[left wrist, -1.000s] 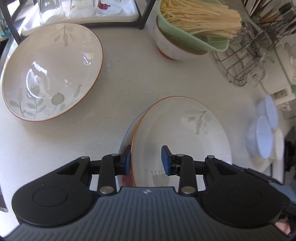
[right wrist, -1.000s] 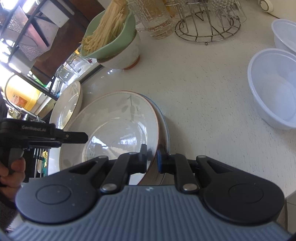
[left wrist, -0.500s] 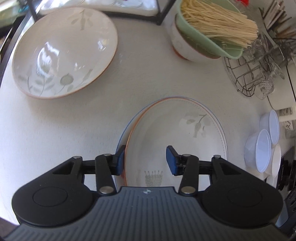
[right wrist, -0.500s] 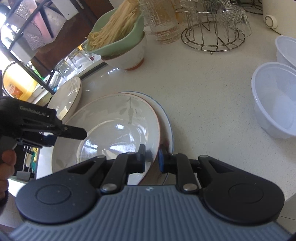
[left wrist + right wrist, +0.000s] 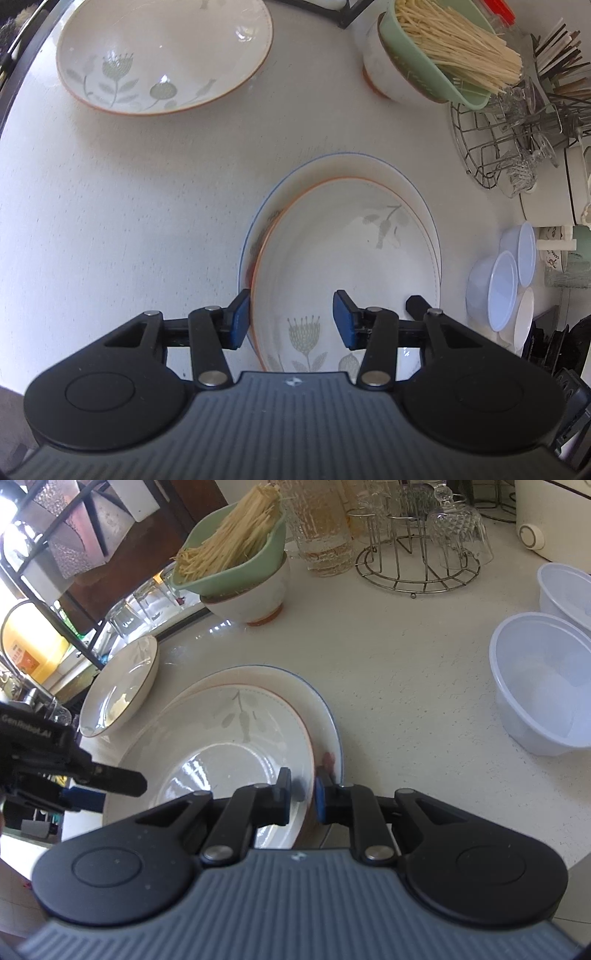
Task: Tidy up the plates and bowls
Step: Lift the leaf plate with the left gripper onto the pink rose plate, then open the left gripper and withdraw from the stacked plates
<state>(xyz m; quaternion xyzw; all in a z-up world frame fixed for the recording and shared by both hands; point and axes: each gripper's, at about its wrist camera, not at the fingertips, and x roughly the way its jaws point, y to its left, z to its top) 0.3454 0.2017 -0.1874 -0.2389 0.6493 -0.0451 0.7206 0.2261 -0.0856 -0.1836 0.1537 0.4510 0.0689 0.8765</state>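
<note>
Left hand-held gripper [image 5: 291, 325] has let go since a second ago — jaws wider, straddling the rim of the orange-rimmed plate [image 5: 343, 266] without pressing. Right hand-held gripper [image 5: 301, 795] stays pinched on that plate's opposite rim. The plate now lies lower on the blue-rimmed plate [image 5: 369, 166] on the counter [image 5: 147, 221].

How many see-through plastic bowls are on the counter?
2 for sure: one plastic bowl beside the stacked plates, another behind it. The left view hints at a third white bowl, partly hidden.
</note>
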